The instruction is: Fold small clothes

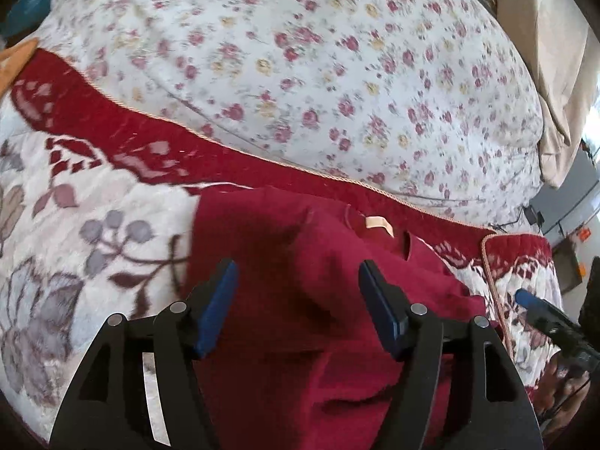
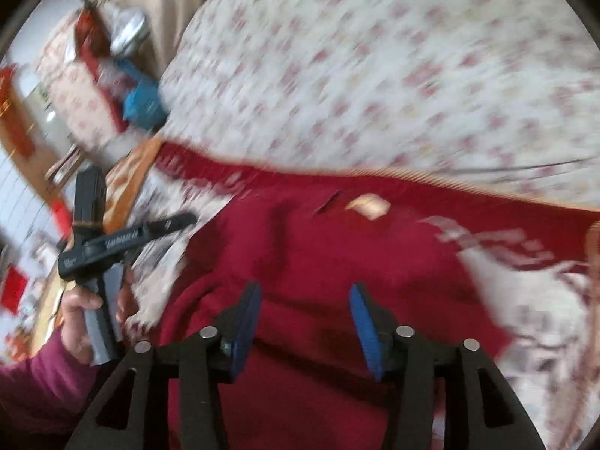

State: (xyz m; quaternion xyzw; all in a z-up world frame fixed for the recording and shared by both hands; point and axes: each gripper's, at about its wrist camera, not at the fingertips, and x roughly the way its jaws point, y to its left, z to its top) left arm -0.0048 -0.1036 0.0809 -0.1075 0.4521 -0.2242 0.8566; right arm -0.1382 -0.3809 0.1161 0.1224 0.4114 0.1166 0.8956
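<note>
Our left tongs stand wide apart and our right tongs about half apart, both empty above the dark red garment. It lies rumpled on the red-and-white blanket on the bed, its label facing up near the flowered sheet.

A garment is lying on a blanket, its neck label pointing away toward the far side of the bed. Behind the blanket's corded edge, a quilt is covering the rest of the bed. The left gripper is hovering over the garment's left part, the right gripper over its right part, both with jaws apart and nothing between them. A curtain is hanging beyond the bed's right side.
</note>
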